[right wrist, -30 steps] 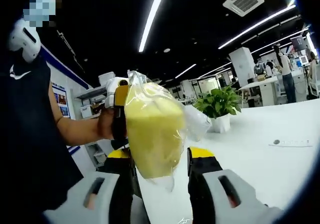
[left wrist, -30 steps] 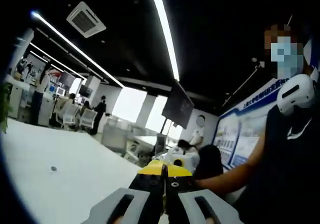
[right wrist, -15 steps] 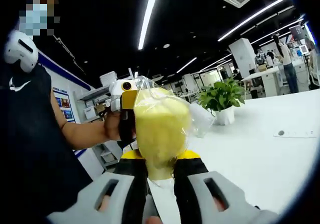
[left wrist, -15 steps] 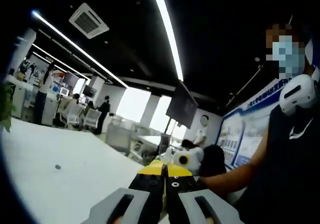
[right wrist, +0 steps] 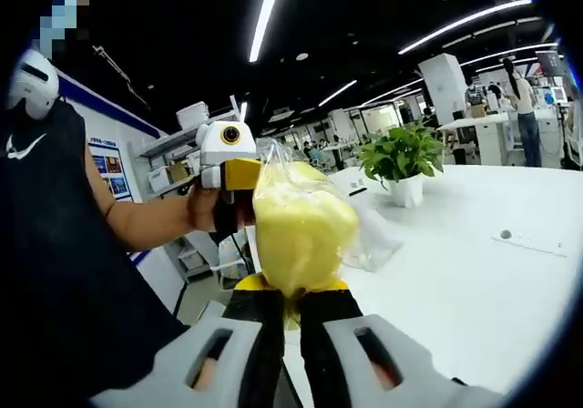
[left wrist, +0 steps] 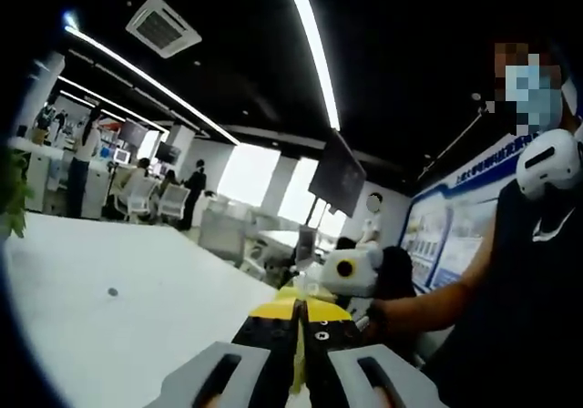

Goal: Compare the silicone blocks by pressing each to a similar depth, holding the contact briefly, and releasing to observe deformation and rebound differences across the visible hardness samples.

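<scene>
The yellow silicone block (right wrist: 299,229), wrapped in a clear plastic bag (right wrist: 369,235), stands straight up out of my right gripper (right wrist: 290,300), long axis running along the jaws and away from me. Its lower end is squeezed between jaws drawn nearly together, and it bulges above them. My left gripper (right wrist: 239,174) meets the block at its upper left shoulder, touching the bag there, so the left is the nearer one to steady it. In the left gripper view my left gripper (left wrist: 300,319) has its jaws pressed together on a thin yellow edge; I judge that to be the bagged block. Beyond the block lies the white table (right wrist: 474,271), with a potted plant (right wrist: 401,162) behind and to its right.
</scene>
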